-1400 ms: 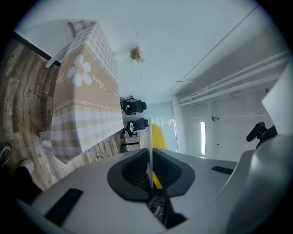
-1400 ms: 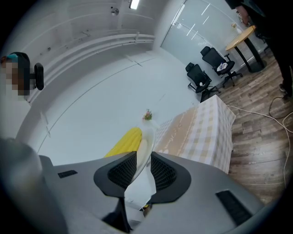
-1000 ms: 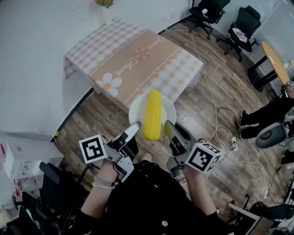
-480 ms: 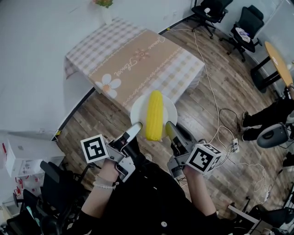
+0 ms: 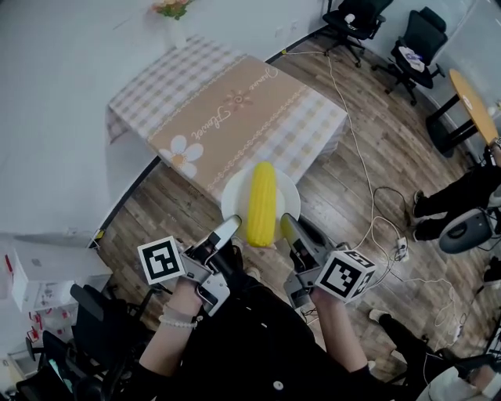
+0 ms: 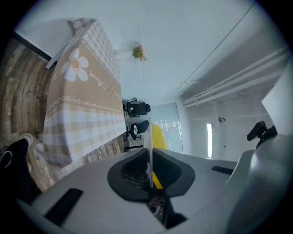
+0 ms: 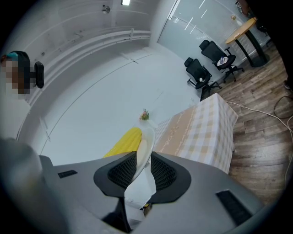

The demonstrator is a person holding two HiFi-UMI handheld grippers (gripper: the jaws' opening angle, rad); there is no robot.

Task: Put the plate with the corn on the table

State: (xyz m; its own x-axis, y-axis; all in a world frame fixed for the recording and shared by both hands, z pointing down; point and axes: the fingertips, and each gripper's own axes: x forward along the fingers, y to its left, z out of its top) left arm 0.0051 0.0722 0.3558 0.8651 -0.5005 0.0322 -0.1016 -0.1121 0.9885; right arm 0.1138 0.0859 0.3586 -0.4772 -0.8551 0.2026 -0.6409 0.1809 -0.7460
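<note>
A white plate (image 5: 232, 194) carrying a yellow corn cob (image 5: 261, 204) hangs in the air just short of the near edge of the table (image 5: 227, 110), which has a checked cloth with flowers. My left gripper (image 5: 228, 229) is shut on the plate's left rim and my right gripper (image 5: 288, 227) is shut on its right rim. In the left gripper view the plate (image 6: 149, 146) shows edge-on between the pads of the left gripper (image 6: 149, 171), with the corn (image 6: 158, 136) behind it. The right gripper view shows the plate (image 7: 144, 147) pinched in the right gripper (image 7: 141, 172), with the corn (image 7: 123, 142) on it.
A flower vase (image 5: 174, 16) stands at the table's far corner. Office chairs (image 5: 356, 19) and a round wooden table (image 5: 473, 102) are at the back right. Cables (image 5: 368, 204) trail over the wooden floor. A seated person (image 5: 454, 196) is at the right, and a white box (image 5: 39, 266) at the left.
Both grippers have kept their hold while the plate with the corn has edged slightly closer to the table's near edge.
</note>
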